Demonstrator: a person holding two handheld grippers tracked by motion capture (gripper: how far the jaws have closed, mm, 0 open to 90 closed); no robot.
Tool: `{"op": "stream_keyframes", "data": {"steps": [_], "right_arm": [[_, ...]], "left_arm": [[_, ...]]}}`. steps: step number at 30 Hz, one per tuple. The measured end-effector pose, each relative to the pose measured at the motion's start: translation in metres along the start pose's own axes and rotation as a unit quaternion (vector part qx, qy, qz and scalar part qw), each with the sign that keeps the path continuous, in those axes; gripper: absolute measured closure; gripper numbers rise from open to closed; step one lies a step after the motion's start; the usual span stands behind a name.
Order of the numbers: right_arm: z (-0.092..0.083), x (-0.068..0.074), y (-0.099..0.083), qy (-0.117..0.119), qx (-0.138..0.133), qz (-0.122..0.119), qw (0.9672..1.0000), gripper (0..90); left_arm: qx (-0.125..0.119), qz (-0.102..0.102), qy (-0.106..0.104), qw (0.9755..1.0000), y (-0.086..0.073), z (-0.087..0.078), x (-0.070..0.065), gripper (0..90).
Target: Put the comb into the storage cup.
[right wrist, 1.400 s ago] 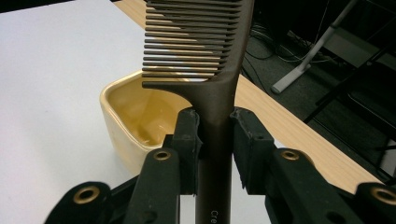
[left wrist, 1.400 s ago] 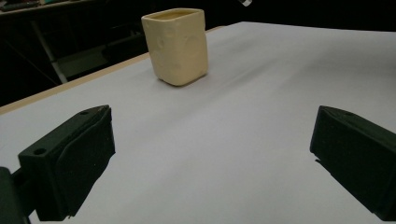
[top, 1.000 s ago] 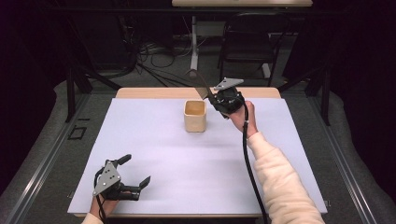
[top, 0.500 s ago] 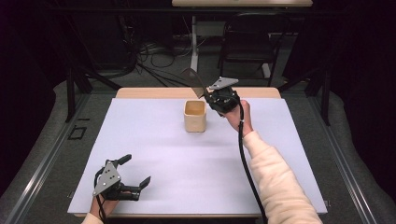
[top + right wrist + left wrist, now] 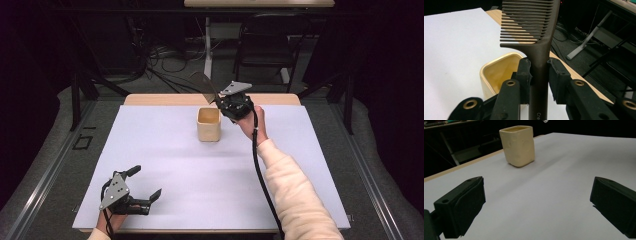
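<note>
At the near left corner of the white table (image 5: pixel 150 150), the left gripper (image 5: pixel 147 196) rests low on the surface with its jaws spread wide and nothing between them. In its own view the two black pads (image 5: pixel 464 205) stand far apart, aimed across the bare sheet at the cup (image 5: pixel 518 145), which is well away.

That cream, square-sided cup (image 5: pixel 209 124) stands upright near the far edge, open at the top and looking empty inside.

Just right of it, the right gripper (image 5: pixel 226 104) is clamped on the handle of a dark comb (image 5: pixel 534 32), teeth end raised, held above and beside the cup's rim.

The step in hand looks like carrying the comb to the cup. Next, the handle end probably needs lining up over the opening and lowering inside before the jaws part.
</note>
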State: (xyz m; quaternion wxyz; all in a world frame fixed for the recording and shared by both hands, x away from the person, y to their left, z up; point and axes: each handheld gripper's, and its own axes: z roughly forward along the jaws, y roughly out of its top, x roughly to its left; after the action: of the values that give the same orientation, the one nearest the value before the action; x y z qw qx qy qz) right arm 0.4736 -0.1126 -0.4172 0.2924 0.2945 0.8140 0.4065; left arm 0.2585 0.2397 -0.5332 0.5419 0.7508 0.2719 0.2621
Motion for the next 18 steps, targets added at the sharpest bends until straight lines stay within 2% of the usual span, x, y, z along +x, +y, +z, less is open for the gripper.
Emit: {"op": "stream_keyframes", "data": {"steps": [18], "right_arm": [[0.0003, 0.0047, 0.0095, -0.003, -0.012, -0.005, 0.9999, 72.2]], "left_arm": [[0.000, 0.001, -0.001, 1.0000, 0.0002, 0.0000, 0.0000, 0.0]]}}
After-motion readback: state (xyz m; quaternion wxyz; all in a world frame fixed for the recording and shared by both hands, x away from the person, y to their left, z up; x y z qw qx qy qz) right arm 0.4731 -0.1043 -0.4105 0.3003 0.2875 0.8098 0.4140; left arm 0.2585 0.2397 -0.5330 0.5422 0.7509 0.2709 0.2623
